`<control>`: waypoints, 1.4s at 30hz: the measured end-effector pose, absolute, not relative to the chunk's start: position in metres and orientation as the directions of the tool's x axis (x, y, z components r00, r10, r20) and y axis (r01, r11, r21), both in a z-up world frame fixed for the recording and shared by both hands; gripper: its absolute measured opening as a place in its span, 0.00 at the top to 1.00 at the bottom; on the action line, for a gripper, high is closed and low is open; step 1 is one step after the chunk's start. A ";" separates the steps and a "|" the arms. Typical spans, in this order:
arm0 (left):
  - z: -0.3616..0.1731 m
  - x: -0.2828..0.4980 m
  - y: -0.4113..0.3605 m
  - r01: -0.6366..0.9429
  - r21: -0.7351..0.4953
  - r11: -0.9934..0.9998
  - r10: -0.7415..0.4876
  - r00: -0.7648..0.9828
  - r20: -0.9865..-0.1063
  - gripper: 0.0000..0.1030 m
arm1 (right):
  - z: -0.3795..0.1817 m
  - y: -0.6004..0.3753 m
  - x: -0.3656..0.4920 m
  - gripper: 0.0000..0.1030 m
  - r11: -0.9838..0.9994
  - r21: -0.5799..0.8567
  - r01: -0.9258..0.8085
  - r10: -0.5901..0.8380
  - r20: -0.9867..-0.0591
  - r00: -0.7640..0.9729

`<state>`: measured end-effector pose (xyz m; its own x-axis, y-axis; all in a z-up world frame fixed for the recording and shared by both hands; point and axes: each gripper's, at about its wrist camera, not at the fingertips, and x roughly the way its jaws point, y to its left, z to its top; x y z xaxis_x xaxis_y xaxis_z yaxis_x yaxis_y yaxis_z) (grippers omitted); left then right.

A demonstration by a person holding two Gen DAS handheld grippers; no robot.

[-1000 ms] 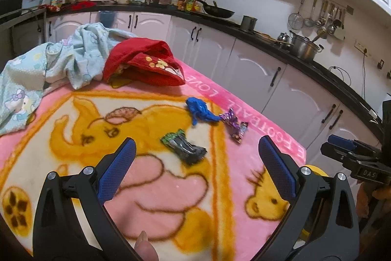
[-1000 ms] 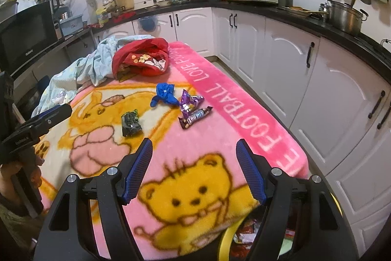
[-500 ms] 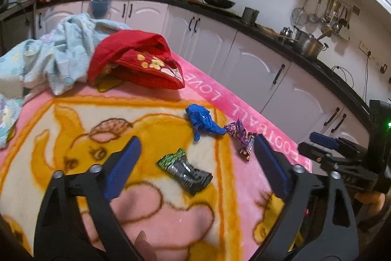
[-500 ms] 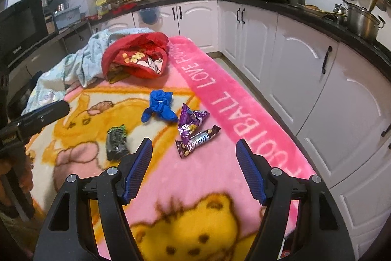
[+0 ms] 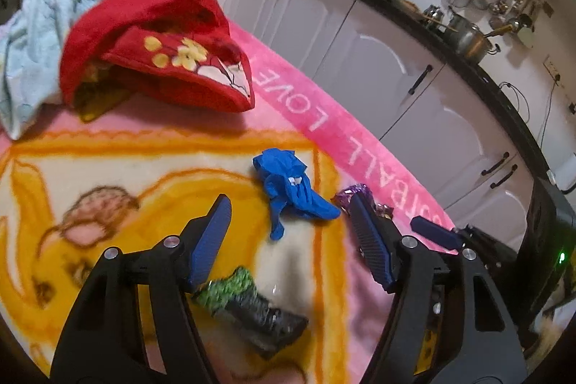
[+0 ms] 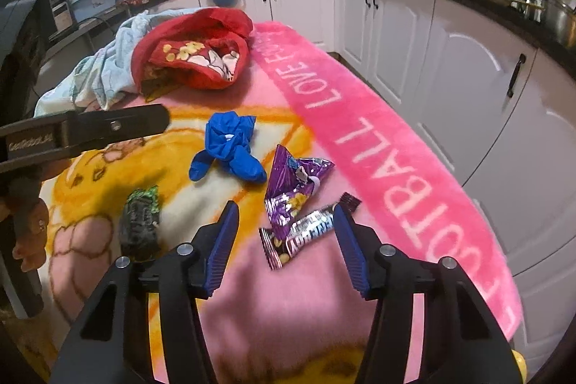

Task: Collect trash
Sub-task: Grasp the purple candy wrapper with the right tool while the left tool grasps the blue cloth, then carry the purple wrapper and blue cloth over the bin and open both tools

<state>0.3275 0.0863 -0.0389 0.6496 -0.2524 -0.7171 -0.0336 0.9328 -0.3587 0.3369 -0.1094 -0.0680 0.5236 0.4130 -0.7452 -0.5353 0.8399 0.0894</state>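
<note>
Left wrist view: the left gripper (image 5: 288, 240) occupies the lower centre of the frame, its blue-padded fingers (image 5: 212, 240) apart with nothing clamped; its jaws have just been closing. A crumpled blue glove (image 5: 288, 186) lies on the pink cartoon blanket (image 5: 126, 175) at centre, just beyond the fingertips. A green-and-black wrapper (image 5: 248, 305) lies at lower centre, between the two fingers and under their bases. A purple snack packet (image 5: 354, 195) shows only partly, at centre right, behind the right-hand finger. A red embroidered cloth (image 5: 154, 53) is heaped at upper left, overlapping a pale blue cloth (image 5: 25, 42) at the left edge. White cabinets (image 5: 378, 60) run along the upper right.

Right wrist view: the right gripper (image 6: 286, 240) sits at lower centre, its fingers likewise apart and holding nothing; its jaws have also just been closing. A silver-and-brown candy bar wrapper (image 6: 309, 229) lies between the fingertips, untouched by the pads as far as can be seen. The purple snack packet (image 6: 295, 182) touches it just above. The blue glove (image 6: 226, 143) lies at centre left, and the green-and-black wrapper (image 6: 138, 222) at lower left. The left gripper (image 6: 86, 132) enters from the left edge.
</note>
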 end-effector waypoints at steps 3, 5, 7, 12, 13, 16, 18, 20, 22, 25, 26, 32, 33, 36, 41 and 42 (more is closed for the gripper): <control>-0.048 0.344 0.086 -0.036 -0.378 0.925 -0.277 0.615 -0.738 0.46 | -0.075 -0.103 0.351 0.57 0.842 0.107 -0.529 0.415 -0.756 0.507; -0.055 0.353 0.088 -0.048 -0.407 0.912 -0.301 0.595 -0.745 0.49 | -0.080 -0.099 0.360 0.61 0.840 0.127 -0.528 0.421 -0.766 0.485; -0.061 0.359 0.090 -0.059 -0.415 0.908 -0.307 0.582 -0.753 0.49 | -0.086 -0.095 0.366 0.66 0.843 0.136 -0.520 0.414 -0.783 0.465; -0.080 0.369 0.090 -0.068 -0.444 0.894 -0.345 0.530 -0.775 0.66 | -0.090 -0.094 0.369 0.71 0.842 0.173 -0.511 0.431 -0.784 0.446; -0.085 0.369 0.090 -0.071 -0.451 0.890 -0.353 0.520 -0.778 0.69 | -0.089 -0.096 0.369 0.71 0.841 0.186 -0.508 0.439 -0.783 0.441; -0.095 0.370 0.094 -0.087 -0.496 0.864 -0.391 0.505 -0.770 0.90 | -0.089 -0.101 0.364 0.72 0.838 0.209 -0.504 0.453 -0.781 0.429; -0.101 0.368 0.093 -0.081 -0.471 0.878 -0.375 0.494 -0.784 0.98 | -0.090 -0.103 0.361 0.73 0.837 0.213 -0.503 0.456 -0.780 0.428; -0.103 0.363 0.092 -0.066 -0.457 0.887 -0.369 0.492 -0.788 1.00 | -0.089 -0.104 0.356 0.74 0.834 0.211 -0.509 0.459 -0.777 0.430; -0.101 0.356 0.091 -0.057 -0.440 0.896 -0.356 0.500 -0.790 1.00 | -0.088 -0.104 0.351 0.75 0.827 0.219 -0.518 0.471 -0.773 0.425; -0.092 0.342 0.097 -0.051 -0.441 0.896 -0.352 0.525 -0.775 1.00 | -0.084 -0.103 0.342 0.77 0.819 0.221 -0.529 0.483 -0.763 0.429; -0.086 0.335 0.098 -0.046 -0.433 0.900 -0.342 0.541 -0.768 1.00 | -0.082 -0.103 0.337 0.78 0.813 0.223 -0.537 0.492 -0.758 0.429; -0.044 0.295 0.098 -0.009 -0.388 0.922 -0.296 0.632 -0.717 1.00 | -0.069 -0.101 0.312 0.79 0.791 0.230 -0.566 0.524 -0.732 0.435; -0.038 0.287 0.099 -0.007 -0.385 0.923 -0.291 0.643 -0.708 1.00 | -0.067 -0.101 0.307 0.79 0.786 0.232 -0.573 0.531 -0.728 0.434; -0.023 0.266 0.100 -0.005 -0.355 0.935 -0.260 0.672 -0.693 1.00 | -0.062 -0.103 0.290 0.79 0.771 0.229 -0.594 0.544 -0.721 0.429; -0.009 0.236 0.096 -0.007 -0.296 0.955 -0.204 0.711 -0.673 1.00 | -0.058 -0.105 0.262 0.79 0.751 0.219 -0.623 0.556 -0.720 0.416; -0.008 0.230 0.096 -0.010 -0.288 0.958 -0.194 0.716 -0.671 1.00 | -0.057 -0.105 0.259 0.79 0.749 0.214 -0.627 0.556 -0.718 0.419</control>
